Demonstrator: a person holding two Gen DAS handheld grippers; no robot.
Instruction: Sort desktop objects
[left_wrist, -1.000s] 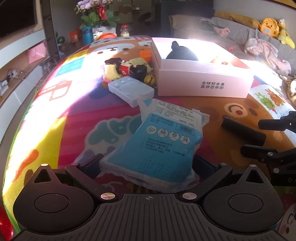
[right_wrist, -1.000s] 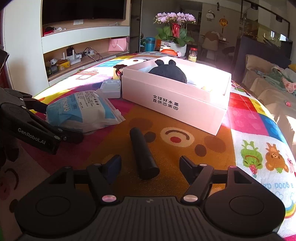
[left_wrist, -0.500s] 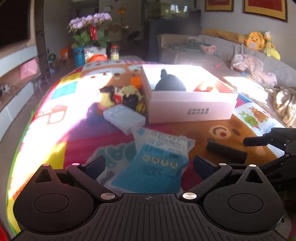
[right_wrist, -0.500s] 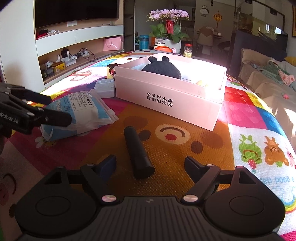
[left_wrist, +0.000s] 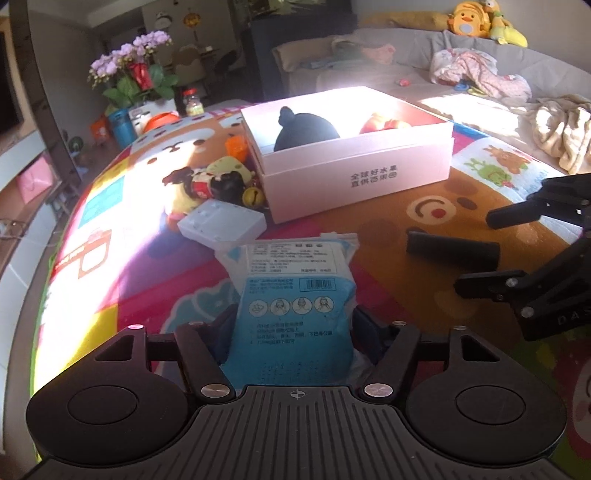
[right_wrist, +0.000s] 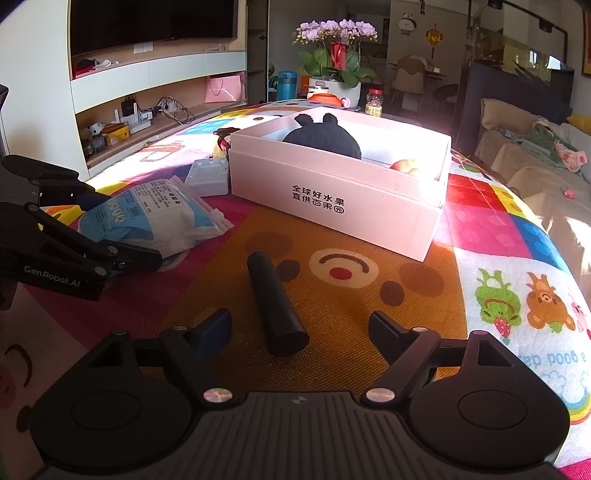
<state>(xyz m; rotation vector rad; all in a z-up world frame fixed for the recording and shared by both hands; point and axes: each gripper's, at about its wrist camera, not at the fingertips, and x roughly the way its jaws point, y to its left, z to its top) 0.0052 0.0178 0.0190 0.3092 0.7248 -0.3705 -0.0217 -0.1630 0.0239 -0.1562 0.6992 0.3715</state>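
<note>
The soft blue-and-white plastic packet of face masks (left_wrist: 295, 295) lies on the colourful cartoon play mat (left_wrist: 110, 229), in front of the open pale pink cardboard box (left_wrist: 354, 166) and just beside a small white plastic case (left_wrist: 221, 225). I judge this packet to be light, limp and a little slippery, so it will bend and hang when it is lifted; the best place to hold it is across its thick near end, where the stacked masks give some body, not at the thin sealed edge. The left gripper (left_wrist: 291, 325) points down at a slant and its jaws have just been closing on that near end: the packet sits between them and both sides seem to touch it, and it looks slightly squeezed. The black cylinder (right_wrist: 277, 302), perhaps a small torch, lies on the brown bear print nearer the right edge of the mat. It looks stiff, smooth and heavier, and it may roll, so a hold across its middle seems safest. The right gripper (right_wrist: 299, 328) also slants downward, its jaws wide apart on either side of the cylinder's near end and touching nothing.
</note>
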